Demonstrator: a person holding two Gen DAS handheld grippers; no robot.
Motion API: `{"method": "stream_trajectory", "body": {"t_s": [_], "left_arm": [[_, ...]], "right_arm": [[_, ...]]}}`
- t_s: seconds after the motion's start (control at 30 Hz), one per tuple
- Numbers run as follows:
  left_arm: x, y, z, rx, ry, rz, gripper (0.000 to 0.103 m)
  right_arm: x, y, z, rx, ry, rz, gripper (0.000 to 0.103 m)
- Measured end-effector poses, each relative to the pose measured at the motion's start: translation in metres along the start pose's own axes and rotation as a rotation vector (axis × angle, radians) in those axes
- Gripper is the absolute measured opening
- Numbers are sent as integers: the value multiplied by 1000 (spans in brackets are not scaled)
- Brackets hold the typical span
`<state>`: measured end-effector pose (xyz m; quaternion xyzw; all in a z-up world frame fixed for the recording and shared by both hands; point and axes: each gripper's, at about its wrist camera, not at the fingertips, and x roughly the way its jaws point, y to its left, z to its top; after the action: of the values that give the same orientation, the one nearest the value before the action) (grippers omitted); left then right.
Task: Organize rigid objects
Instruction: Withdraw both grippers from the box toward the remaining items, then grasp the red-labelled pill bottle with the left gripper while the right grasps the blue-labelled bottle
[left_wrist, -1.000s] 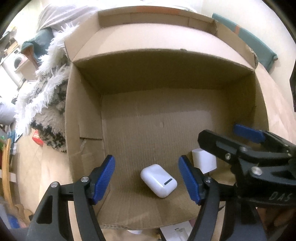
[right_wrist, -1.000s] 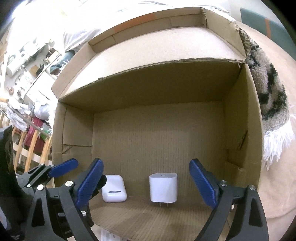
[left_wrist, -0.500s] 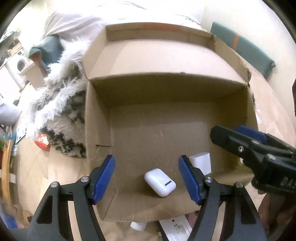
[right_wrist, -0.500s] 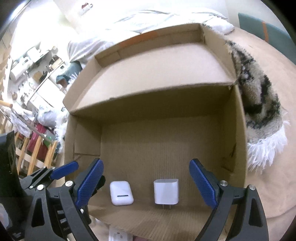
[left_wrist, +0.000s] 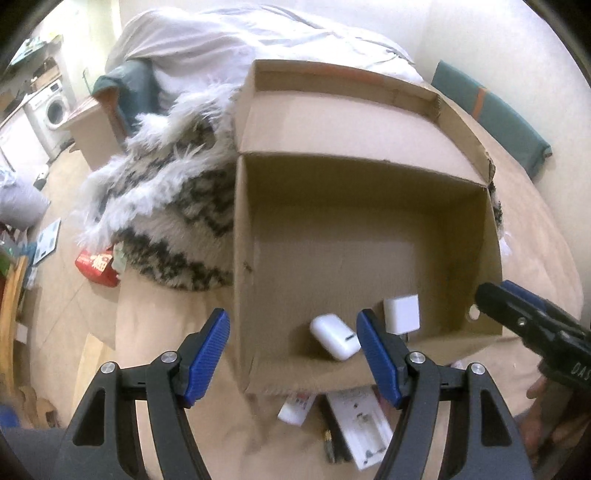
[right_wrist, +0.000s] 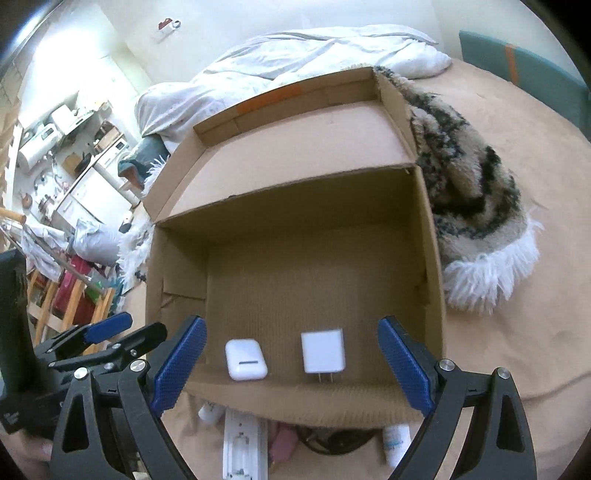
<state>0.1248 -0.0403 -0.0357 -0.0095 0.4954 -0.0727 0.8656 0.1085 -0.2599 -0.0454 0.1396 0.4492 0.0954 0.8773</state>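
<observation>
Both grippers above an open cardboard box (right_wrist: 428, 258) on a bed. The left gripper (left_wrist: 293, 356) and the right gripper (right_wrist: 291, 363) stand wide apart and empty, nothing pressed between the pads. Two rigid items lie side by side on the box floor near its 6 o'clock wall: a white earbud case (right_wrist: 245, 359) at 7 o'clock and a white charger plug (right_wrist: 323, 351) just beside it, prongs toward the wall. Grouping them probably leaves floor free. Unsorted items (right_wrist: 243, 439) lie outside, below the near wall.

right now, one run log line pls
fingers: left open, right open | box: earbud case, charger
</observation>
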Motion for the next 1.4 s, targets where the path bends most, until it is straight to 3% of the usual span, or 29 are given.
{"method": "stream_trajectory", "body": {"t_s": [0.4, 0.53, 0.63, 0.77, 0.83, 1.07, 1.23, 1.3, 1.4], "left_arm": [[-5, 37, -36, -99, 53, 3, 69], [5, 49, -45, -125, 117, 17, 69], [19, 52, -50, -155, 174, -24, 68], [47, 35, -56, -104, 266, -57, 66], [60, 27, -57, -89, 293, -69, 59], [93, 4, -64, 3, 373, -81, 56], [110, -7, -65, 10, 389, -75, 38], [116, -10, -65, -4, 397, -71, 25], [117, -11, -65, -18, 394, -51, 24]], "right_arm": [[-20, -4, -41, 38, 34, -9, 100], [-14, -6, -52, 50, 78, -30, 100], [-8, -8, -58, 67, 110, -23, 100], [0, -9, -61, 74, 137, -37, 100], [4, -13, -61, 98, 151, -25, 100], [17, -38, -65, 223, 210, -21, 100], [32, -72, -78, 381, 307, 10, 100], [34, -87, -81, 441, 318, -6, 100], [37, -101, -82, 475, 326, -62, 99]]}}
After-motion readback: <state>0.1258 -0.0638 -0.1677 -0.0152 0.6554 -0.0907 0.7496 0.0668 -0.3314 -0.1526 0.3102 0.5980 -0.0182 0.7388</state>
